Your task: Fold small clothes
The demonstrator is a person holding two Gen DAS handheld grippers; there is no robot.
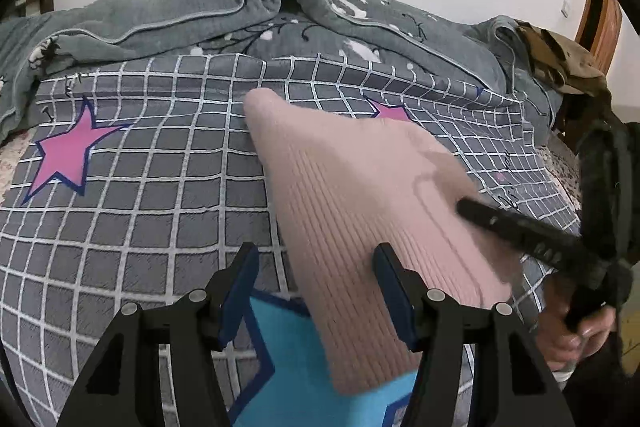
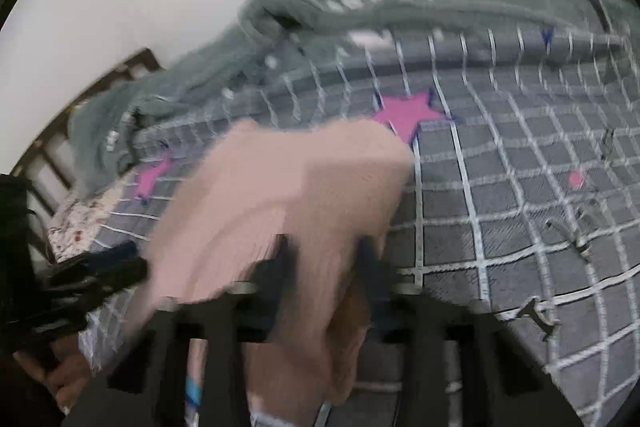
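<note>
Left wrist: left gripper [image 1: 316, 291] w/ jaws apart, pink ribbed garment [image 1: 360, 211] lying between them, pads not pressing it. Garment spreads over the grid bedsheet [image 1: 140, 187] w/ pink stars. Right gripper [image 1: 520, 235] reaches in from the right over the garment's edge. Grey blanket [image 1: 200, 15] bunched behind.

Right wrist: blurred. Right gripper [image 2: 324, 259] jaws near together, pinching pink garment [image 2: 280, 195], lifted off the sheet.

Pink knit garment [image 2: 280, 195] on a checked bedspread [image 2: 500, 211], blurred by motion

The right hand-held gripper [image 2: 324, 251] has pink cloth between its narrowly parted fingers (whether they pinch it is unclear); the left hand-held gripper [image 2: 100, 267] shows at the left edge; pink stars [image 2: 408, 113] dot the grey grid; a rumpled grey blanket [image 2: 304, 15] lies behind.
</note>
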